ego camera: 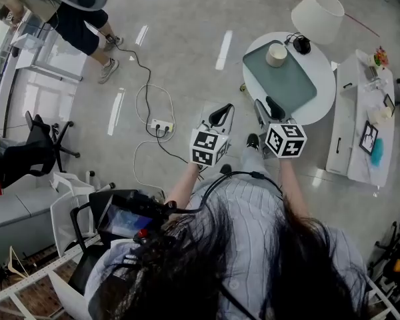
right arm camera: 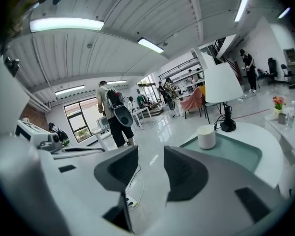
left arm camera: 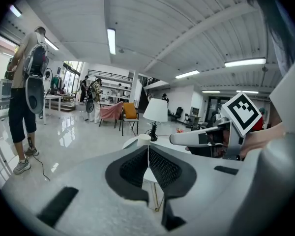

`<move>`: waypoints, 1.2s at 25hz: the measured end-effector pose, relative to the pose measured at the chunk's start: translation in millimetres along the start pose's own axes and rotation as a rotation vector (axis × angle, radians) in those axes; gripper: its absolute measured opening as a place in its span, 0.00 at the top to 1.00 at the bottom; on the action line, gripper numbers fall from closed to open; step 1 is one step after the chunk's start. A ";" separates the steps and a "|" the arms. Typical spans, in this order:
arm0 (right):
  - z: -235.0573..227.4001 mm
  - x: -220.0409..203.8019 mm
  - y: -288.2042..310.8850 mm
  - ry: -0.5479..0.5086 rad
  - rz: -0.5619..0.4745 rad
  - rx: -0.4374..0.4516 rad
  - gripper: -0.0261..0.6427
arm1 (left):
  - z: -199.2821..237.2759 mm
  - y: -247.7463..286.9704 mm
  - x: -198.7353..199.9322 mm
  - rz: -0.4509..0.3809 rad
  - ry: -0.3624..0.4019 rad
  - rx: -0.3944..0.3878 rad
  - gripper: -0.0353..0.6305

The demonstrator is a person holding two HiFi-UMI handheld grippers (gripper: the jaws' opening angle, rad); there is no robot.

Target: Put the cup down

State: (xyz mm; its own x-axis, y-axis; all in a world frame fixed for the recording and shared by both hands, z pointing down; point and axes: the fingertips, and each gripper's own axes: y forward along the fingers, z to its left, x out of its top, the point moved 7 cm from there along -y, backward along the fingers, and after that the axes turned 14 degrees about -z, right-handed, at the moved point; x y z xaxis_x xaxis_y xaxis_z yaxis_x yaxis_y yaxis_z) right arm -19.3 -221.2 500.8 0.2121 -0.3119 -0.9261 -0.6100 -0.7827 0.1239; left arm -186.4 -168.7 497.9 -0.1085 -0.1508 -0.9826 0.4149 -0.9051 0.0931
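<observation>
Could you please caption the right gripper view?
Empty right tool, jaws apart, facing a white cup on the green tray.

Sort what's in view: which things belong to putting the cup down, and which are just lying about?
Job:
- cup, standing on the green tray
- round white table under the tray
- right claw, jaws apart, nothing between them
- left claw, jaws together, empty

Lying about:
- lamp on the table
- power strip on the floor
- black chair
</observation>
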 end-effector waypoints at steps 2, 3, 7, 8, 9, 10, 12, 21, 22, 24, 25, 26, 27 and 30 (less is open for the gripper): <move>14.9 -4.3 -11.5 0.006 -0.006 -0.007 0.69 | -2.5 -15.5 -1.9 -0.003 -0.007 -0.009 0.92; 21.7 -6.5 -17.6 0.004 -0.008 -0.010 0.69 | -4.3 -22.6 -3.5 -0.003 -0.012 -0.015 0.92; 45.6 -15.2 -42.0 -0.002 -0.016 -0.028 0.69 | -12.2 -46.8 -13.2 0.010 -0.034 -0.050 0.92; 50.9 -16.9 -47.3 -0.003 -0.015 -0.033 0.70 | -13.7 -51.5 -15.2 0.014 -0.040 -0.057 0.92; 56.0 -18.4 -52.5 -0.004 -0.013 -0.037 0.70 | -15.1 -55.7 -16.7 0.018 -0.047 -0.063 0.92; 60.3 -19.6 -57.7 -0.007 -0.011 -0.042 0.71 | -16.9 -59.5 -18.0 0.021 -0.054 -0.069 0.92; 65.6 -22.0 -69.3 -0.012 -0.009 -0.057 0.73 | -22.6 -65.0 -21.0 0.025 -0.068 -0.081 0.92; 69.4 -26.8 -110.9 -0.007 -0.023 -0.106 0.79 | -51.4 -76.4 -31.4 0.032 -0.105 -0.121 0.92; 70.8 -27.4 -115.5 -0.004 -0.025 -0.109 0.80 | -54.5 -78.8 -31.7 0.031 -0.109 -0.124 0.92; 72.7 -28.6 -128.0 -0.002 -0.029 -0.108 0.81 | -64.4 -83.6 -33.0 0.027 -0.118 -0.128 0.92; 73.5 -28.8 -133.6 -0.001 -0.029 -0.105 0.82 | -69.0 -85.3 -33.0 0.025 -0.124 -0.129 0.92; 74.3 -28.7 -137.5 0.000 -0.028 -0.101 0.82 | -72.4 -86.3 -32.2 0.023 -0.129 -0.131 0.92; 75.0 -28.5 -140.7 0.003 -0.026 -0.098 0.83 | -75.1 -87.0 -30.7 0.021 -0.131 -0.133 0.92; 73.8 -29.1 -156.3 0.011 -0.026 -0.095 0.84 | -87.0 -91.8 -26.8 0.009 -0.126 -0.138 0.92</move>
State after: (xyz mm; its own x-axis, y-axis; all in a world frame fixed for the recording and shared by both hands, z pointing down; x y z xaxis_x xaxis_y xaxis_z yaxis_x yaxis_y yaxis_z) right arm 13.5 -50.1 482.1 0.2358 -0.2966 -0.9254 -0.5288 -0.8381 0.1339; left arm -143.0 -47.0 501.7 -0.2128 -0.2155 -0.9530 0.5357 -0.8415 0.0706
